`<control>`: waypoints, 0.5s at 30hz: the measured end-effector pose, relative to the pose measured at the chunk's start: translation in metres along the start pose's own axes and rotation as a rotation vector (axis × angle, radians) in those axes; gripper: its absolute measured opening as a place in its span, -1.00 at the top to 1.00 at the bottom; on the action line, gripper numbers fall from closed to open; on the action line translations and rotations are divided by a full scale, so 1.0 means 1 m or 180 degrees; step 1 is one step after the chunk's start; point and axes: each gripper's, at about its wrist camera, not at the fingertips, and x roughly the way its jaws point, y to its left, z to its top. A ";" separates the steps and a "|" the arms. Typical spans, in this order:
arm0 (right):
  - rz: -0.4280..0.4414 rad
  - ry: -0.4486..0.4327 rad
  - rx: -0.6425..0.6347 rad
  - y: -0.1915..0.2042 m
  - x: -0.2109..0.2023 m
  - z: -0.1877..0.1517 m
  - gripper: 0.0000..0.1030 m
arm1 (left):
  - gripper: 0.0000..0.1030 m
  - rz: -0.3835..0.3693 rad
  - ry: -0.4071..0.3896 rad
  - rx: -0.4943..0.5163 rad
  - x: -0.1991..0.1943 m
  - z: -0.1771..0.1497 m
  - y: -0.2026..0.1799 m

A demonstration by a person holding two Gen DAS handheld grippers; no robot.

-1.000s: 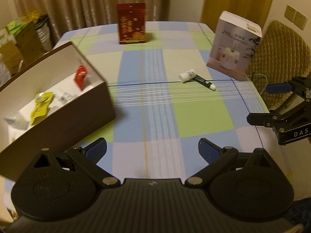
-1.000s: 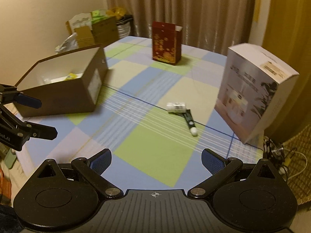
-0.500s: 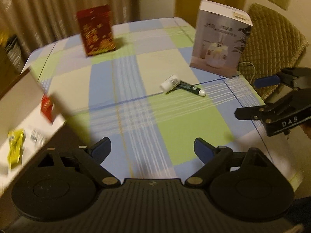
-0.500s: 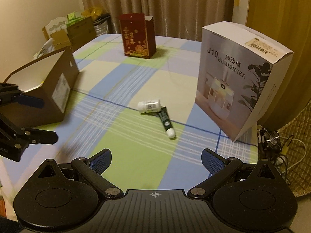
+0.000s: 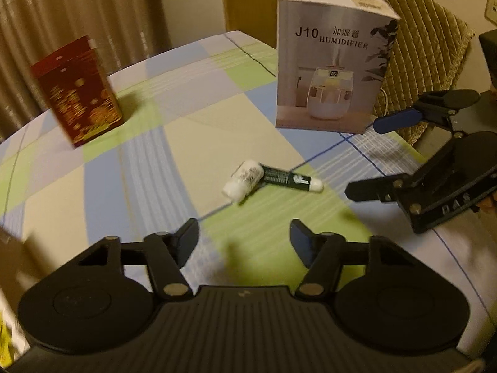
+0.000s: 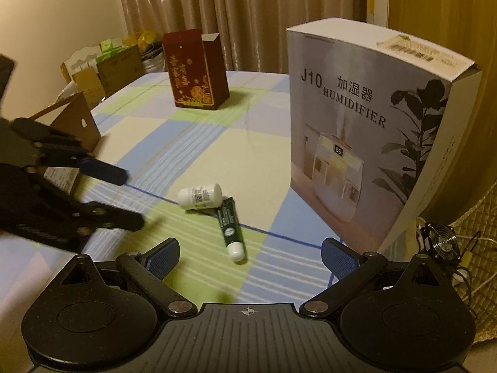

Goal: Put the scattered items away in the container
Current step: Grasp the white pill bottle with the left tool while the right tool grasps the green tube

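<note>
From the left wrist, the left gripper [image 5: 244, 238], jaws just narrowed and empty, faces a white bottle [image 5: 243, 180] touching a green tube [image 5: 287, 181] before the "J10 HUMIDIFIER" box [image 5: 329, 71]; from the right wrist, the right gripper [image 6: 251, 256] gapes empty over both, cardboard container [image 6: 74, 121] far left.

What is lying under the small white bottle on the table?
The white bottle rests on the checked tablecloth, touching the dark green tube at its end. Whether the tube's tail reaches beneath it is hidden.
</note>
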 end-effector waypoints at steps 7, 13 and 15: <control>-0.0046 0.0038 0.0147 -0.017 0.012 -0.003 -1.00 | -0.03 0.0020 0.0042 0.0298 0.049 0.020 -0.003; -0.0059 0.0066 0.0240 -0.024 0.015 -0.007 -1.00 | 0.10 0.0006 0.0083 0.0529 0.077 0.028 -0.008; -0.0061 0.0066 0.0239 -0.023 0.016 -0.007 -1.00 | 0.37 -0.0019 0.0111 0.0570 0.085 0.028 -0.008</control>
